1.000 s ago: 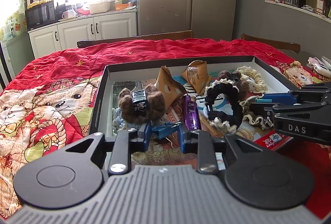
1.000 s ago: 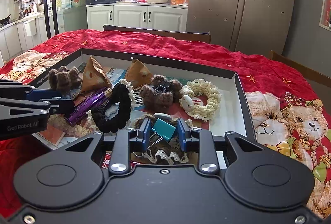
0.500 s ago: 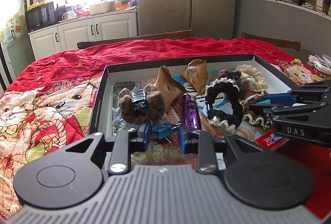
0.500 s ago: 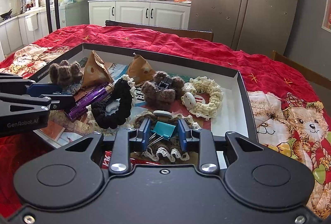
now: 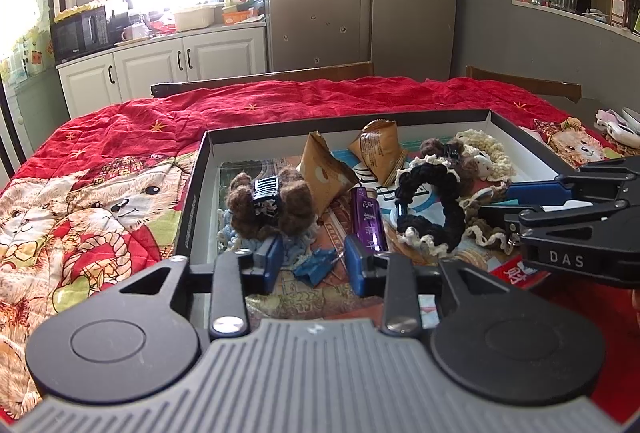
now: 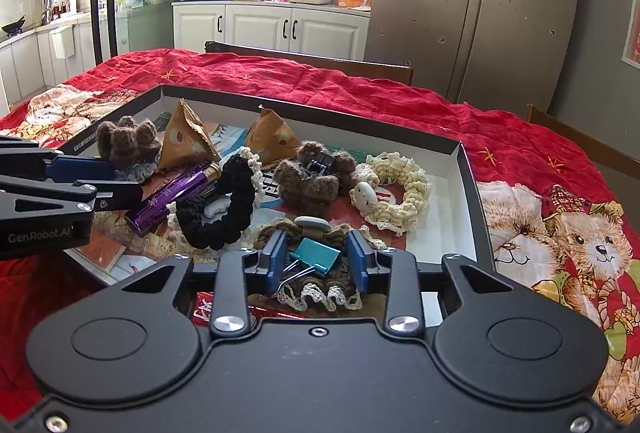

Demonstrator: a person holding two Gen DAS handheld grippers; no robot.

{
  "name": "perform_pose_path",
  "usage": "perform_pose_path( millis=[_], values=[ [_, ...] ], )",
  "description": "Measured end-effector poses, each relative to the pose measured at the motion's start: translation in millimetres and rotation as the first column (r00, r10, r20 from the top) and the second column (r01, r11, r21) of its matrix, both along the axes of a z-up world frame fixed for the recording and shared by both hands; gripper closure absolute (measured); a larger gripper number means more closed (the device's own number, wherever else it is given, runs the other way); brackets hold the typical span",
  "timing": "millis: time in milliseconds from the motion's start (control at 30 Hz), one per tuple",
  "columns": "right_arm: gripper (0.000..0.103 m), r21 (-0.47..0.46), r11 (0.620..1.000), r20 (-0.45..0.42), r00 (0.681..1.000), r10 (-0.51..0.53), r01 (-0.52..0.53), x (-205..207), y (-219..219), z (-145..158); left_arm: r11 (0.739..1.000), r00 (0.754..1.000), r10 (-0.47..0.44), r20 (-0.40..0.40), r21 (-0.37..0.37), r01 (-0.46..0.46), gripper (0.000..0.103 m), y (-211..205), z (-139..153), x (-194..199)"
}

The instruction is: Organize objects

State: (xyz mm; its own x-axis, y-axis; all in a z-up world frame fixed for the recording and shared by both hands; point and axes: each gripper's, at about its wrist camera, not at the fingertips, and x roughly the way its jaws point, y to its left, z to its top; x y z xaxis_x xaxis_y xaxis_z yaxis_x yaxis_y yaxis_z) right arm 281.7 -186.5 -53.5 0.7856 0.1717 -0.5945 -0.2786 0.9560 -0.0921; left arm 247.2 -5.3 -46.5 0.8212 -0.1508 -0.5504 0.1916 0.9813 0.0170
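Note:
A shallow black box (image 5: 192,193) (image 6: 468,193) holds the clutter. My left gripper (image 5: 314,261) is open; a dark blue binder clip (image 5: 316,265) lies loose between its fingers. My right gripper (image 6: 316,257) is open around a teal binder clip (image 6: 318,253), which rests on a brown lace scrunchie (image 6: 316,293). In the box lie a brown fuzzy hair claw (image 5: 272,205), a purple tube (image 5: 370,221) (image 6: 176,193), a black scrunchie (image 5: 432,209) (image 6: 220,209), two brown triangular packets (image 5: 324,173) (image 6: 276,137), a cream scrunchie (image 6: 400,189) and a second brown claw (image 6: 316,181).
The box sits on a red teddy-bear quilt (image 5: 100,193) (image 6: 560,225) covering the table. Chair backs (image 5: 264,77) stand along the far edge. White cabinets (image 6: 280,29) and a fridge (image 6: 480,13) are behind. Small white objects (image 5: 616,125) lie at the far right.
Both grippers have opened slightly wider. The dark blue clip has dropped lower between the left fingers. The teal clip stays between the right fingers.

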Motion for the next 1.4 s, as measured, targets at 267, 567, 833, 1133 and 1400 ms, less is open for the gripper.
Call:
perform_pose_path(
  millis=[267, 567, 833, 1133, 1400],
  values=[
    [0.046, 0.004, 1.0, 0.065, 0.998, 0.02, -0.021, -11.7, 3.0, 13.6, 1.0, 0.999, 0.0, 0.042, 0.011, 0.0, 0.037, -2.4, 12.1, -11.7],
    [0.045, 0.009, 1.0, 0.107, 0.994, 0.018, -0.019, -28.0, 1.1, 35.4, 1.0, 0.997, 0.007, 0.077, 0.0, -0.007, 0.028, -0.9, 29.3, -29.0],
    [0.041, 0.008, 0.999, 0.133, 0.991, 0.034, -0.035, -50.7, 3.6, 55.1, 1.0, 0.995, 0.007, 0.101, -0.006, -0.006, 0.021, 1.4, 45.7, -50.5],
    [0.038, 0.026, 0.999, 0.169, 0.985, 0.021, -0.025, -90.9, 4.0, 74.5, 0.999, 0.991, 0.041, 0.126, -0.026, -0.038, 0.008, 12.7, 63.1, -82.4],
    [0.03, 0.101, 0.995, 0.196, 0.981, -0.011, -0.009, -135.7, -10.4, 92.4, 0.998, 0.99, 0.048, 0.136, -0.05, -0.042, 0.0, 14.6, 72.3, -118.8]
  ],
)
